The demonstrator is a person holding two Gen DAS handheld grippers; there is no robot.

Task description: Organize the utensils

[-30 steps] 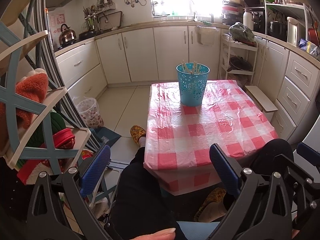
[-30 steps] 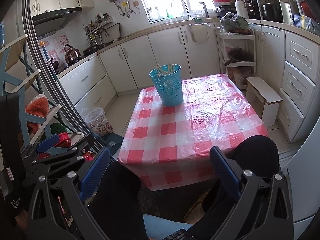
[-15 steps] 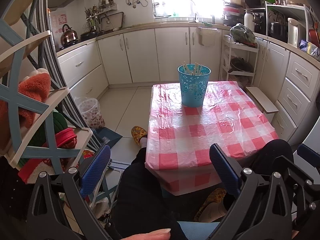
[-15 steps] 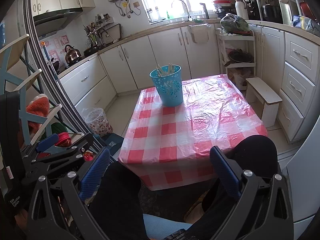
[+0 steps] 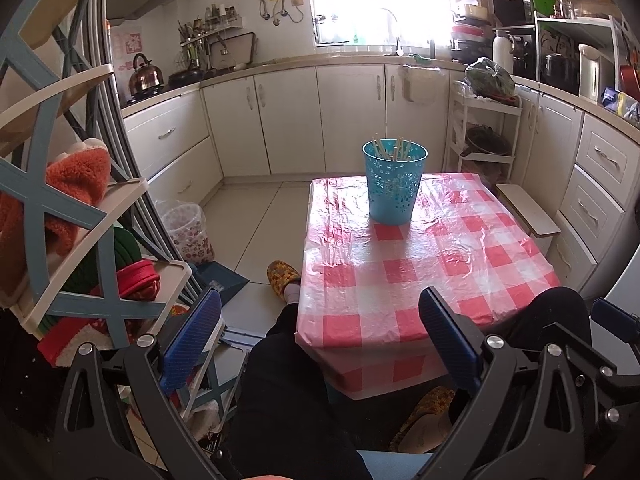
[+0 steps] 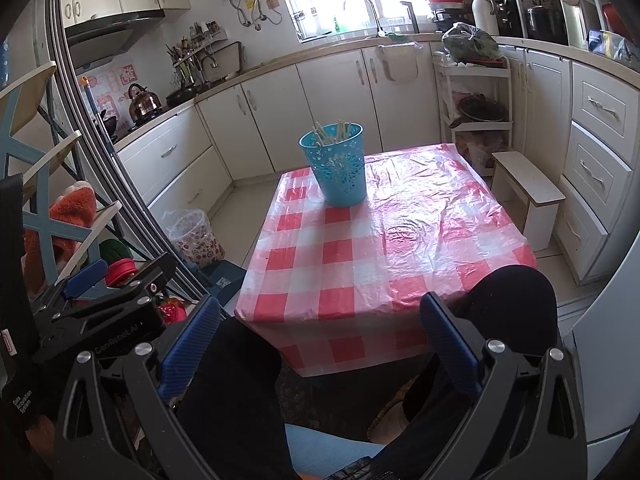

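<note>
Both the left gripper (image 5: 320, 332) and the right gripper (image 6: 320, 332) were held wide open and empty, low over the person's knees at the near edge of the table (image 5: 472, 264). The chopsticks (image 5: 394, 148) were stood in the blue perforated basket (image 5: 394, 184) toward the table's far end, well apart from either tool. A high, straight reach toward the protruding tips was judged best. The checked cloth in between was bare; the shelf rack (image 5: 100, 240) crowded the left.
</note>
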